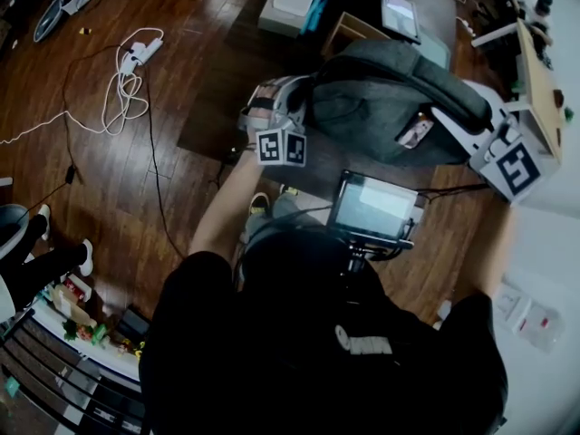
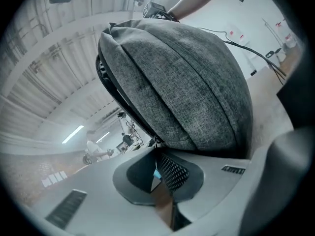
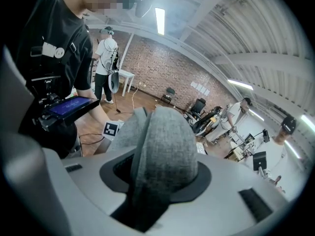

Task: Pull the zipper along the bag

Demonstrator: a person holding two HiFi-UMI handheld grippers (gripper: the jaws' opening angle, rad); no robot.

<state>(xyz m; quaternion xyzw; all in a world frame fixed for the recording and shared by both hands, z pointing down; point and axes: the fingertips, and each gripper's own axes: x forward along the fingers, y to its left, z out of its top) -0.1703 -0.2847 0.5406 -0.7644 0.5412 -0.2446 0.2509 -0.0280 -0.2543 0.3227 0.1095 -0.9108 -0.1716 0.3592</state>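
From the head view we look steeply down on the grey bag (image 1: 381,107), which lies on its side on a dark worktop (image 1: 213,107). The left gripper (image 1: 304,107) meets the bag's left end and the right gripper (image 1: 453,125) reaches in at its right end, near the dark strap. A lit screen (image 1: 376,202) sits just in front of our chest. A white cable (image 1: 127,89) is looped on the wooden floor (image 1: 91,207), well apart from the bag.

In the left gripper view, the bag (image 2: 187,82) fills the upper half and bulges towards the camera. Its dark zipper track (image 2: 123,102) runs down the left edge to the tips of the left gripper (image 2: 157,154). The jaws are closed tight together there. A small zipper pull (image 2: 156,142) sits right at the tips and looks pinched between them.

In the right gripper view, a rounded fold of the bag (image 3: 162,141) stands up between the jaws of the right gripper (image 3: 160,171). It fills the gap from side to side. The jaws stand about half apart and press on the grey fabric from both sides, so they hold the bag. Beyond the fabric we see the left gripper's marker cube (image 3: 111,129) and the screen (image 3: 69,106).
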